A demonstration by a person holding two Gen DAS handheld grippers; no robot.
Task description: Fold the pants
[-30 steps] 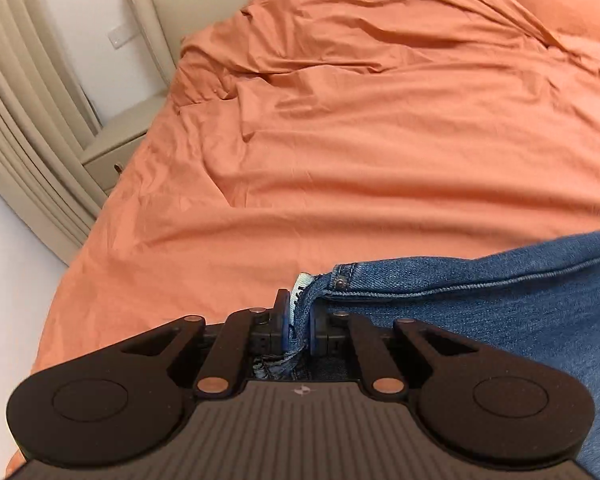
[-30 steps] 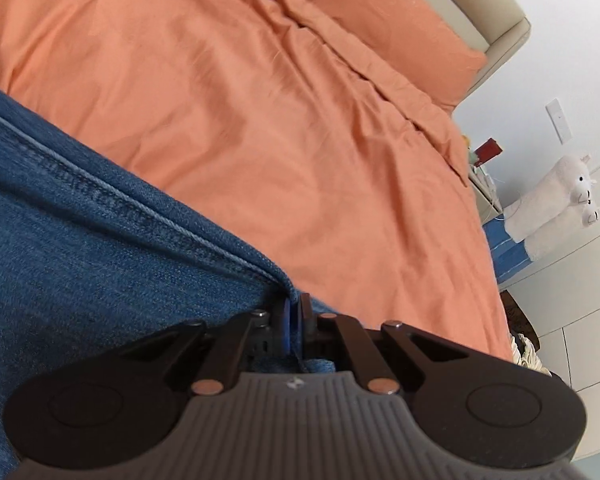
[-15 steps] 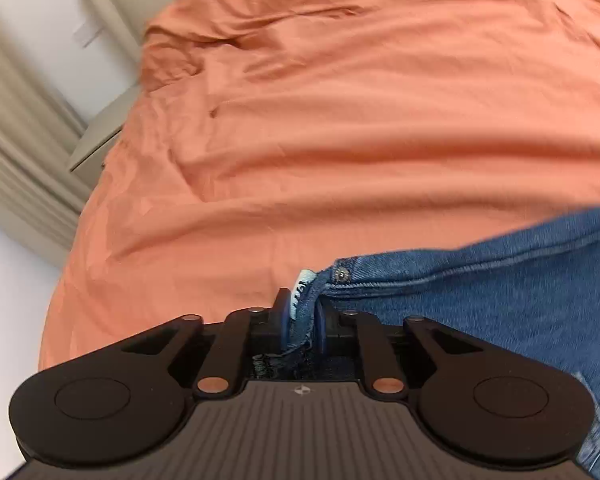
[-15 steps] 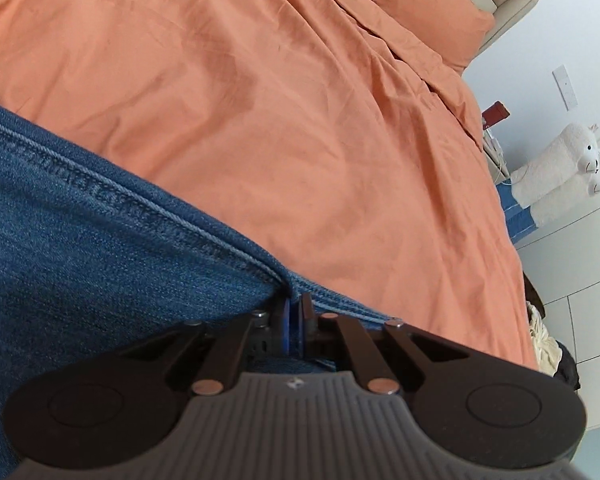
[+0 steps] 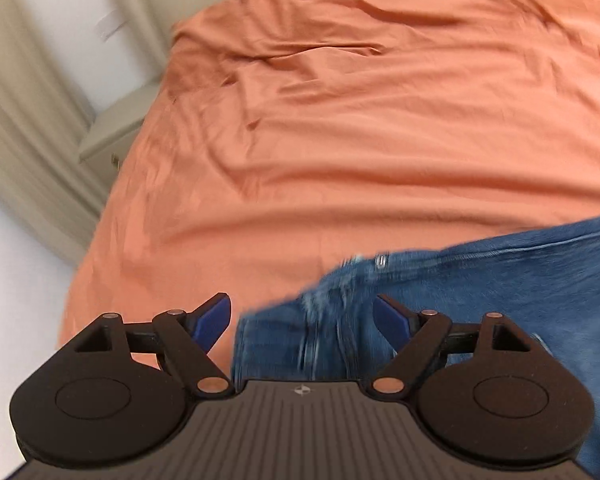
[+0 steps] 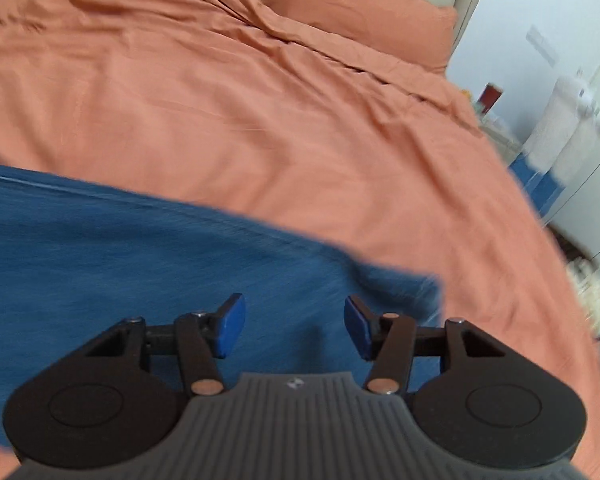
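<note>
The blue denim pants (image 5: pixel 480 280) lie on the orange bed sheet (image 5: pixel 360 120). In the left wrist view their waistband end with a metal button lies just beyond my left gripper (image 5: pixel 302 316), which is open and empty above it. In the right wrist view the pants (image 6: pixel 120 260) spread to the left, and one corner of the cloth lies just right of my right gripper (image 6: pixel 294 326), which is open and empty over the denim. Both views are blurred by motion.
An orange pillow (image 6: pixel 364 12) lies against the beige headboard. A beige nightstand (image 5: pixel 116 124) and curtains (image 5: pixel 24 132) stand left of the bed. A white plush toy (image 6: pixel 568 120) and blue box stand to the right. The bed edge (image 6: pixel 556 264) runs close on the right.
Both grippers were shut on the edge of the pants and have now opened and let go. The denim has dropped onto the sheet, and both grippers have pulled back a little.
</note>
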